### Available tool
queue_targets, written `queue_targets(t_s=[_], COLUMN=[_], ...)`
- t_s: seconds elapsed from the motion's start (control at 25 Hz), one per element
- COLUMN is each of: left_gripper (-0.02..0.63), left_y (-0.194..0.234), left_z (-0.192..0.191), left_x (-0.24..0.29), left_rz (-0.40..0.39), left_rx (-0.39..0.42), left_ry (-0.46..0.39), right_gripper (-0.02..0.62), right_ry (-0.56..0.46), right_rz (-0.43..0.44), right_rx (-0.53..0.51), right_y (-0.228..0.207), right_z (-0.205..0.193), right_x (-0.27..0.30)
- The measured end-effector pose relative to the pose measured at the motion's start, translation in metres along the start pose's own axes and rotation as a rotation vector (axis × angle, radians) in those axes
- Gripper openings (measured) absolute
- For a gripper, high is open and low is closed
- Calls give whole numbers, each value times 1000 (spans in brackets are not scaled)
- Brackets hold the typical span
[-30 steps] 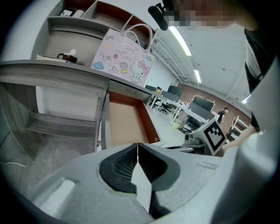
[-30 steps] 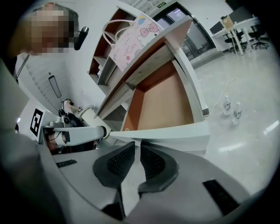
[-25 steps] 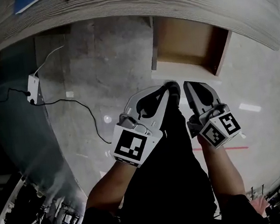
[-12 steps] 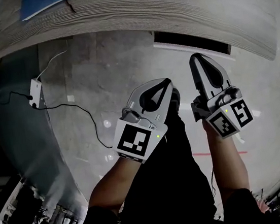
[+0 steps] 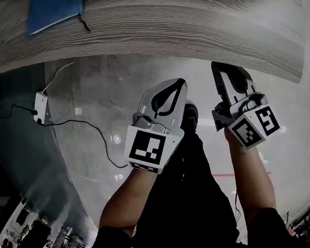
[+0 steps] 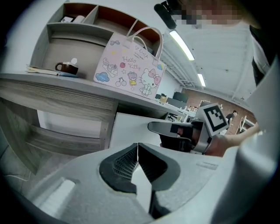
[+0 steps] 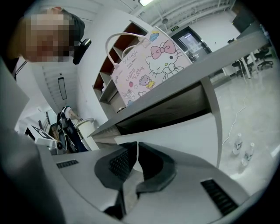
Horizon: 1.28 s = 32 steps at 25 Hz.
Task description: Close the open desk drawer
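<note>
My right gripper [image 7: 138, 148] has just been closing its jaws, which now meet with nothing between them. The left gripper [image 6: 138, 151] is pinched together and empty too. The drawer front [image 7: 183, 131] sits right ahead of the right tips, tucked under the desktop [image 5: 186, 20] (fully seated? I can't tell). If I push off-centre, I'd expect the tips to skid up into the desk edge, or the drawer to stay slightly proud.
</note>
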<state>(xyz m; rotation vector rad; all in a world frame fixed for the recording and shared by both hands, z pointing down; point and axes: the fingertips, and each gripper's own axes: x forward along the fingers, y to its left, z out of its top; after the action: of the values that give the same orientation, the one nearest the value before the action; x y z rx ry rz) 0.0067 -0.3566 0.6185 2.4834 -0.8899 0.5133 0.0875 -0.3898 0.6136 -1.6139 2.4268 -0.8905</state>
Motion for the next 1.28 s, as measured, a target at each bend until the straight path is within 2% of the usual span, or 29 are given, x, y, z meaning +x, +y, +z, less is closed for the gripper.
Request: queue_targets(t_s=[0.4,0.8,1.08,1.28], left_gripper=[9,9,9,8], left_y=[13,13,8,-1], left_z=[20,22,18,25], left_x=[17,30,21,-1], left_rz=[2,-8,-11,-11], left_rx=[15,31,34,33], left_ry=[-13,-7,-14,-44], right_gripper=[20,15,14,17], right_ry=[-9,-40,-55,-27], right_rz=[-9,-102,-116,-99], right_rx=[-18,-90,-125,-90], right_y=[-6,-18,-22,-3], right_z=[7,16,19,4], right_x=[11,22,24,13])
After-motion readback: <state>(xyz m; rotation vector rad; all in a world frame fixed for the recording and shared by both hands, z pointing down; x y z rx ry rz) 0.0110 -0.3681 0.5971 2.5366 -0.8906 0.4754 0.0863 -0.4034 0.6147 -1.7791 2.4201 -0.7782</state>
